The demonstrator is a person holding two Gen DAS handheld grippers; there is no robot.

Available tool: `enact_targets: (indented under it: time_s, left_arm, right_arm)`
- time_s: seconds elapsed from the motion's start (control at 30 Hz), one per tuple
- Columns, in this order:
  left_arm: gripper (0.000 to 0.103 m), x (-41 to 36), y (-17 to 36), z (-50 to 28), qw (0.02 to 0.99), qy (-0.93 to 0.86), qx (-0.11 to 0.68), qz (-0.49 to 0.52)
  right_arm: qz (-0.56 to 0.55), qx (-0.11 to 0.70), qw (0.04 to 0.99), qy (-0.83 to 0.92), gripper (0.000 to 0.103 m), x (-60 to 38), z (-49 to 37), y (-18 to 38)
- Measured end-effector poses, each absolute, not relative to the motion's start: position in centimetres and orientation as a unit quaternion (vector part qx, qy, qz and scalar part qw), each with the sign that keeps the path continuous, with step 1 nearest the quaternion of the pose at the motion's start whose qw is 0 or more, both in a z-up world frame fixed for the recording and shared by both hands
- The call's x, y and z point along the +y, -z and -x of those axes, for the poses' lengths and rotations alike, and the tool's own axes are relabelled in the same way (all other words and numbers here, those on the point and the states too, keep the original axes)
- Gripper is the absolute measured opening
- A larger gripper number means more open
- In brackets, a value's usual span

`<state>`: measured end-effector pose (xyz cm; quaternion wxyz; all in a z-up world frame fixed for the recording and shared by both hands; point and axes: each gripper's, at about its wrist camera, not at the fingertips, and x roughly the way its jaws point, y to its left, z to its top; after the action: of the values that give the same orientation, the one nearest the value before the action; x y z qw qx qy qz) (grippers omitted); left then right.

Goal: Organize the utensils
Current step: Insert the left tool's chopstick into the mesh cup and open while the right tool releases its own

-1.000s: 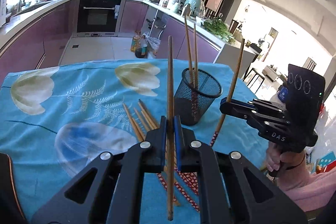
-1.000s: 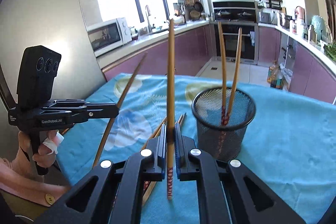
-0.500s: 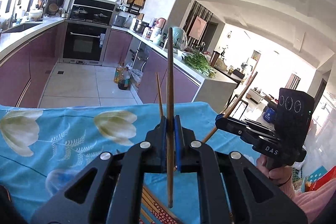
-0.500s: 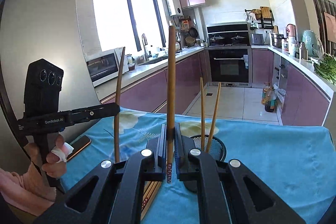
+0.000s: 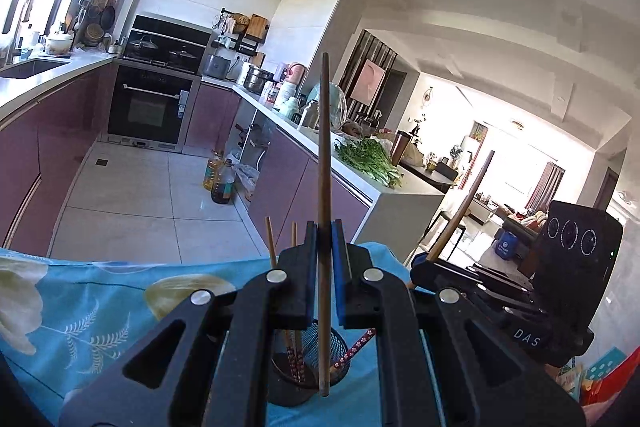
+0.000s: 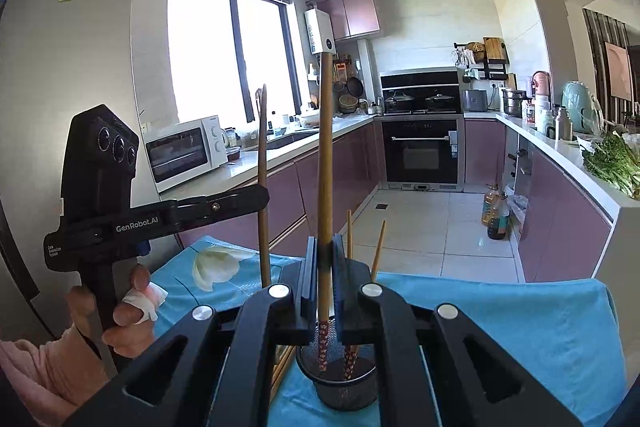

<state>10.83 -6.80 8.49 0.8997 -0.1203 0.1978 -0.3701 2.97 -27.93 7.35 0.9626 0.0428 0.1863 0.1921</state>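
My left gripper (image 5: 324,247) is shut on a wooden chopstick (image 5: 325,187), held upright with its lower tip over the black mesh cup (image 5: 304,371). My right gripper (image 6: 323,259) is shut on another chopstick (image 6: 325,167), whose patterned red end hangs in the mouth of the cup (image 6: 340,383). Two chopsticks (image 6: 350,235) stand in the cup. The right gripper also shows in the left wrist view (image 5: 424,267), the left one in the right wrist view (image 6: 262,197). A few loose chopsticks (image 6: 282,363) lie on the cloth left of the cup.
The table carries a blue flowered cloth (image 6: 520,327). Behind it is kitchen floor with oil bottles (image 5: 220,179), purple cabinets and an oven (image 6: 420,151). A counter with greens (image 5: 368,159) runs along the right.
Both grippers have risen and closed in over the cup with their chopsticks. The table has sunk low in both views and the cup now sits right under the fingers.
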Motion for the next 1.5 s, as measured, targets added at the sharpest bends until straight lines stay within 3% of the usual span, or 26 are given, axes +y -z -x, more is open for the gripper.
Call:
enact_targets:
  time_s: [1.0,1.5]
  left_arm:
    - [0.008,-10.9,-0.9,-14.9,0.882,0.365,0.294,0.044]
    - [0.008,-12.5,1.7,-16.7,0.872,0.343,0.348,0.015]
  right_arm:
    - [-0.026,0.320,0.933,-0.165,0.006,-26.4,-7.6,0.2]
    - [-0.051,0.332,0.929,-0.159,0.006,-26.9,-9.2,1.0]
